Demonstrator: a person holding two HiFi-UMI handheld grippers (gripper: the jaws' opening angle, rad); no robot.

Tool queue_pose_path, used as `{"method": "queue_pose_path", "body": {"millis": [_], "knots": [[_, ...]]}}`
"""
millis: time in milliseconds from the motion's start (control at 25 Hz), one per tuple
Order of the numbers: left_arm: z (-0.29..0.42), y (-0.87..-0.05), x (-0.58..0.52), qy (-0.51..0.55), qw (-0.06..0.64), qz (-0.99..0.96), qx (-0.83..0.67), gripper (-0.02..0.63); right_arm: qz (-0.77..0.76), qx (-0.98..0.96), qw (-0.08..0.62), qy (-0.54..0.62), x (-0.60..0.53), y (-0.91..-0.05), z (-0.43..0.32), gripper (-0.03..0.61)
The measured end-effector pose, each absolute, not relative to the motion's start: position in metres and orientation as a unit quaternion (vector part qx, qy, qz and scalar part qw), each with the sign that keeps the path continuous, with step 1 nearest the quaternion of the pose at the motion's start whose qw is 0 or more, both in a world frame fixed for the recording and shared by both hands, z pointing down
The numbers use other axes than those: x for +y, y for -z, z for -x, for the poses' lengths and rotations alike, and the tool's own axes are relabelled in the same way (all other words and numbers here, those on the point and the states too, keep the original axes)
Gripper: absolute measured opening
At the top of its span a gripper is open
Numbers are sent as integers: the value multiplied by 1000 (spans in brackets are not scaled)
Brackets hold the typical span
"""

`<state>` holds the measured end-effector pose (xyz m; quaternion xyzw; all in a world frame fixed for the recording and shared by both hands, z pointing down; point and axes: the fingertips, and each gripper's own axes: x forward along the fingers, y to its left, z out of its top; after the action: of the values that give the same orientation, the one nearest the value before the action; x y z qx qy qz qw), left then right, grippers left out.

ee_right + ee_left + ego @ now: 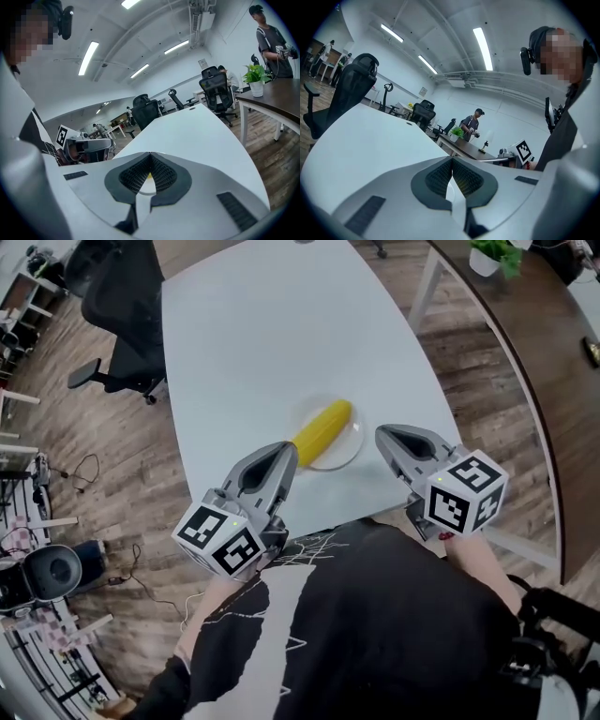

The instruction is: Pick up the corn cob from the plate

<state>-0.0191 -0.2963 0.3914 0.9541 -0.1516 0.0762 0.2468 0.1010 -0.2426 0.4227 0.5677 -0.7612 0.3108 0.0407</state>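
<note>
A yellow corn cob (pixel 323 426) lies diagonally on a small clear plate (pixel 351 450) near the front edge of the white table (pixel 272 324). My left gripper (pixel 289 448) points at the cob's near end from the lower left, its tip right at the plate's rim, and its jaws are shut with nothing in them. My right gripper (pixel 382 434) hovers just right of the plate, its jaws also closed and empty. In the left gripper view the jaws (pixel 452 159) meet. In the right gripper view the jaws (pixel 150 154) meet, with a sliver of yellow corn (pixel 149 176) showing below the tips.
A black office chair (pixel 122 296) stands left of the table on the wooden floor. A dark curved desk (pixel 544 362) with a potted plant (pixel 497 254) runs along the right. Cables and equipment (pixel 47 573) lie on the floor at left. A person (pixel 471 125) stands in the background.
</note>
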Motion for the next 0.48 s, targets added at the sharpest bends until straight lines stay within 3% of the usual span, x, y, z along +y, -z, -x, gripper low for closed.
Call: {"method": "queue_pose_path", "body": {"millis": [480], "knots": [[14, -407, -296, -76, 257, -951, -156, 14, -559, -765, 60, -315, -247, -429, -98, 15]]}}
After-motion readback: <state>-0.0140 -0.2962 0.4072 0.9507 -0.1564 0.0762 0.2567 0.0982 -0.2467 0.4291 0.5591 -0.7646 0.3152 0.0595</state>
